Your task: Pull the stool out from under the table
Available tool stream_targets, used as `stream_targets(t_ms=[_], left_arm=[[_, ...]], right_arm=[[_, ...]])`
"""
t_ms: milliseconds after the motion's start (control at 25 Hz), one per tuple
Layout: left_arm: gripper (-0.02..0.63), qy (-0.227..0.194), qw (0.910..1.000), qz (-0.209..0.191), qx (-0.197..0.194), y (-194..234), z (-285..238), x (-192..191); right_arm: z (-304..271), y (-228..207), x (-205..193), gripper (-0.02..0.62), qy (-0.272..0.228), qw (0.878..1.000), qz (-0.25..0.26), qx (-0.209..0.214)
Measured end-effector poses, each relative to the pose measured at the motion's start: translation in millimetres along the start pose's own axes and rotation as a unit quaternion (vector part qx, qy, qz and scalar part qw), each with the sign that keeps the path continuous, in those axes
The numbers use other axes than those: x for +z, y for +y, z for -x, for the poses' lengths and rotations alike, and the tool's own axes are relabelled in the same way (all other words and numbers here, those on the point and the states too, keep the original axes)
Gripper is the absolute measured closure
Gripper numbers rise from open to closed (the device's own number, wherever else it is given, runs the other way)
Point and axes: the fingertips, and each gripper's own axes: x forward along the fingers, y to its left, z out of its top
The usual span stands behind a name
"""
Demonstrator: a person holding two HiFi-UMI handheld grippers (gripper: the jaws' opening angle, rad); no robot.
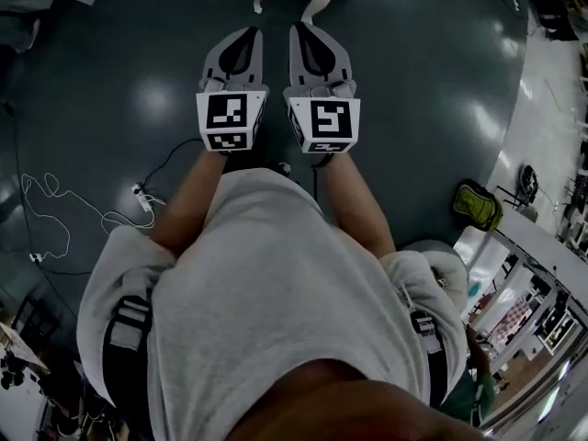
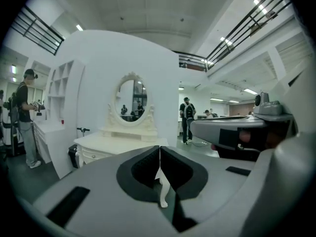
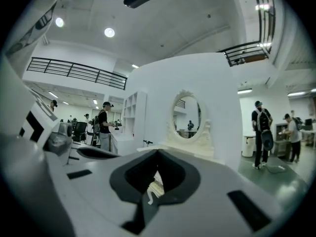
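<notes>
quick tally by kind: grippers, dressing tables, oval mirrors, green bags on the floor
grippers: 2 (left gripper, right gripper)
dressing table: 1
oval mirror: 1
green bag: 1
total: 5

White stool (image 3: 155, 187) under white mirrored table (image 2: 113, 143).

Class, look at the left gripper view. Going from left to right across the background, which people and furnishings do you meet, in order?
person in a cap → white shelf unit → oval mirror → person with a backpack
</notes>
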Motion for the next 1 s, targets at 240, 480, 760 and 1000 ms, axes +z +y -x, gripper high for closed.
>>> stream_targets(t_ms=[240, 480, 760, 1000], left_arm=[[0.597, 0.005, 0.9991, 0.024, 0.035, 83.9, -25.3, -1.6], [0.597, 0.012, 0.9967, 0.042, 0.068, 145.4, -43.3, -11.3], [0.597, 0.037, 0.9912, 0.070, 0.106, 178.0, -60.3, -36.9], [0.597, 0.067, 0.9829, 0.085, 0.149, 205.6, -91.1, -66.8]], right_arm=[[-87.3, 38.1, 2.8, 0.581, 0.021, 0.998, 0.020, 0.050], [-145.0, 65.0, -4.3, 0.581, 0.047, 0.994, 0.038, 0.092], [-188.9, 78.7, -27.1, 0.581, 0.078, 0.983, 0.064, 0.153], [-236.4, 78.9, -65.8, 0.581, 0.107, 0.971, 0.067, 0.203]])
